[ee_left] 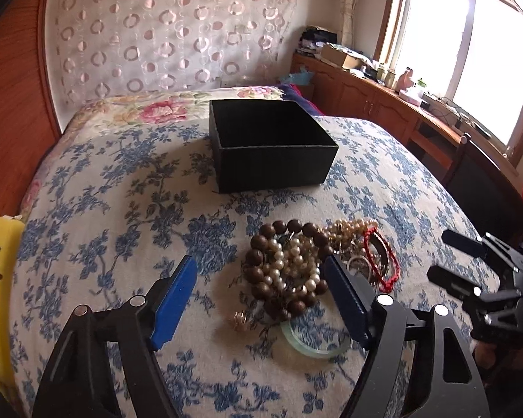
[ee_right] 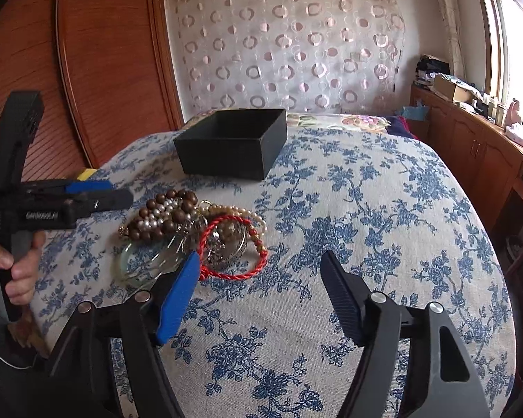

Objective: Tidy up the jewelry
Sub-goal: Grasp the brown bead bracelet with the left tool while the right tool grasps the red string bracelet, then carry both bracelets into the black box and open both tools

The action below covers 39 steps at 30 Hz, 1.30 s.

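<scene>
A pile of jewelry lies on the blue floral bedspread: brown wooden beads [ee_left: 261, 264] [ee_right: 164, 209], pearl strands [ee_left: 293, 264] [ee_right: 157, 223], a red cord bracelet [ee_left: 383, 261] [ee_right: 233, 247], a clear glass bangle [ee_left: 313, 341] [ee_right: 146, 261] and a small gold piece [ee_left: 240, 322]. An open black box [ee_left: 268, 142] [ee_right: 232, 142] stands behind the pile. My left gripper [ee_left: 261, 289] is open, jaws either side of the beads, just above them. My right gripper [ee_right: 258, 285] is open and empty, right of the pile; it also shows in the left wrist view [ee_left: 456, 261].
The bedspread [ee_right: 366, 209] covers a bed. A wooden headboard [ee_right: 104, 62] is at the left, a patterned curtain [ee_right: 289, 45] behind. A cluttered wooden cabinet [ee_left: 383, 97] runs under the window at right. A yellow cloth [ee_left: 0, 278] lies at the left edge.
</scene>
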{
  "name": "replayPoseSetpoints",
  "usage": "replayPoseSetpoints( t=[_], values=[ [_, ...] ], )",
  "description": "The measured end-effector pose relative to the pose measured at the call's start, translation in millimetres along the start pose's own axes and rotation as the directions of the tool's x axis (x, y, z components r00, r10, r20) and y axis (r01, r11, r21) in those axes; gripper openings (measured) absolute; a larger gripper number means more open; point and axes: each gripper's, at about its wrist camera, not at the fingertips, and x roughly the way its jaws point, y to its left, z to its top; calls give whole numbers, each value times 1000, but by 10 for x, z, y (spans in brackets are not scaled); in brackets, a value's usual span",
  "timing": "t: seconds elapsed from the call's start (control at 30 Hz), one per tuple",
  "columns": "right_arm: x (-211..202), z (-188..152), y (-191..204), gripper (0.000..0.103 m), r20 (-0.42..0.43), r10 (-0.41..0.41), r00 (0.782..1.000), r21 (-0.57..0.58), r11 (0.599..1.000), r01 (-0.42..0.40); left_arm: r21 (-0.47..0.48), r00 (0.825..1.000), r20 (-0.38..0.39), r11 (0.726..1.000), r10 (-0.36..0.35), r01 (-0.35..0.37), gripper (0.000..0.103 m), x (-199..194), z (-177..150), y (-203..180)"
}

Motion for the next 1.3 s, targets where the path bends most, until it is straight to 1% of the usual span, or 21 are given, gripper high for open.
replayPoseSetpoints(
  t=[0.03, 0.1, 0.23, 0.3, 0.43, 0.47, 0.5, 0.57, 0.6, 0.63, 0.77, 0.8, 1.03, 1.2, 1.3],
  values=[
    [9, -7, -1, 74, -4, 1, 1000, -1, 1000, -1, -1, 1000, -9, 1000, -11, 11, 69, 44, 27, -4],
    [28, -17, -1, 74, -15, 2, 1000, -5, 1000, -3, -6, 999, -33, 999, -32, 31, 60, 131, 68, -3],
    [62, -16, 12, 74, -28, 19, 999, -24, 1000, -20, -35, 995, -71, 997, -68, 66, 50, 287, 104, 34],
    [66, -1, 24, 73, -29, 22, 999, -39, 999, -23, -57, 992, -88, 995, -86, 81, 42, 362, 108, 72],
    [83, 9, 28, 71, -35, 24, 999, -52, 998, -26, -118, 986, -118, 988, -115, 101, 34, 459, 88, 170],
    [93, 6, 24, 70, -39, 28, 999, -51, 998, -30, -122, 985, -127, 987, -120, 105, 28, 473, 83, 181],
    [98, 6, 27, 69, -44, 31, 999, -51, 998, -33, -123, 984, -128, 986, -127, 111, 24, 468, 89, 188],
    [124, 8, 30, 63, -56, 43, 998, -56, 997, -46, -119, 984, -123, 987, -126, 112, 18, 447, 89, 184],
    [142, 14, 34, 59, -62, 50, 997, -62, 997, -54, -112, 985, -118, 988, -123, 110, 13, 430, 91, 172],
    [159, 21, 45, 52, -67, 53, 996, -69, 996, -57, -106, 986, -112, 989, -119, 108, 12, 401, 91, 163],
    [190, 72, 59, 44, -79, 49, 996, -98, 994, -57, -85, 995, -52, 993, -87, 82, 12, 187, 99, 152],
    [193, 85, 47, 43, -81, 50, 995, -99, 993, -58, -83, 996, -36, 994, -80, 77, 12, 127, 98, 153],
    [338, 227, -82, 25, -122, 63, 991, -102, 992, -76, -54, 998, 51, 998, -39, 42, 12, -208, 134, 96],
    [488, 296, -109, 21, -181, 98, 979, -104, 987, -118, -34, 995, 95, 999, -17, 20, 12, -357, 144, 38],
    [556, 279, -65, 20, -204, 87, 975, -122, 986, -114, -27, 995, 99, 999, -15, 18, 12, -387, 144, 29]
  ],
)
